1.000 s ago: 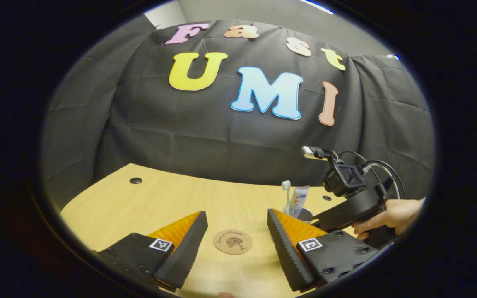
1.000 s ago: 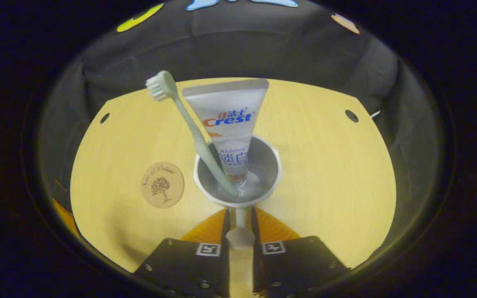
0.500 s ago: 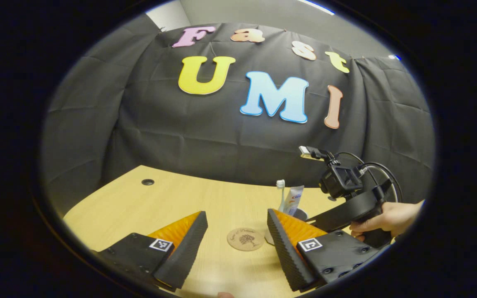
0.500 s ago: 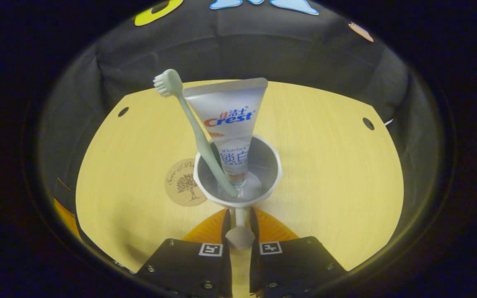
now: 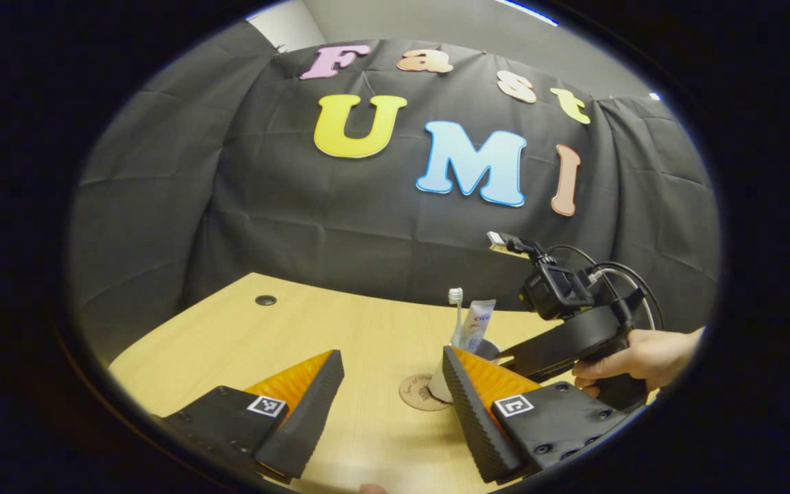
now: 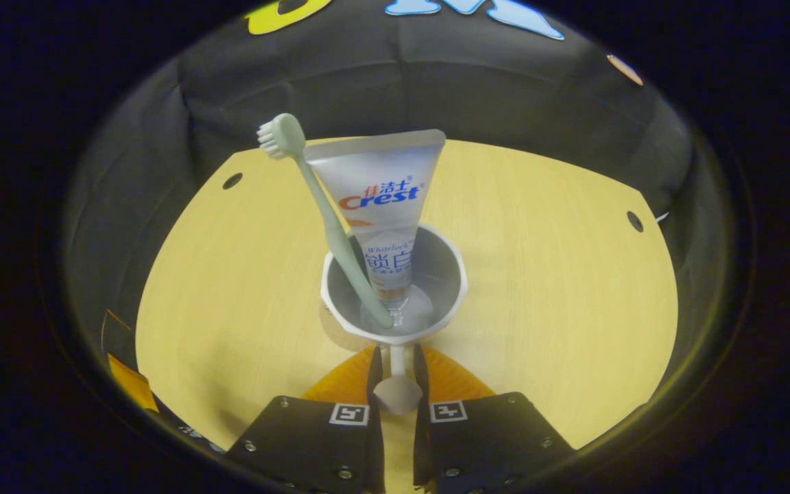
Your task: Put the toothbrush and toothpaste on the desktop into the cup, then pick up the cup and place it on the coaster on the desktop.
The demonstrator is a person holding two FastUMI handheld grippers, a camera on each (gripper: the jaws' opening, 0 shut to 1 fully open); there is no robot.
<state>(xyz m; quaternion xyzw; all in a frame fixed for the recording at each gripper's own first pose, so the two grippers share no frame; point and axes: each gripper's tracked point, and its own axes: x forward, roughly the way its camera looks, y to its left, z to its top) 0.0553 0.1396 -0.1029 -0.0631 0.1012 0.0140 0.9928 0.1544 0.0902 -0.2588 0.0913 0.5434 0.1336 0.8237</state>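
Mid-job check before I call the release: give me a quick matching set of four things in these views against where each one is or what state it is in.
Things:
1. toothbrush
2. cup
3. left gripper
4. coaster

States:
a. flat on the desk, partly under the cup
b. open, holding nothing
c. handle pinched by the right gripper
d. leaning in the cup beside the toothpaste

Pairs: 1-d, 2-c, 3-b, 4-a
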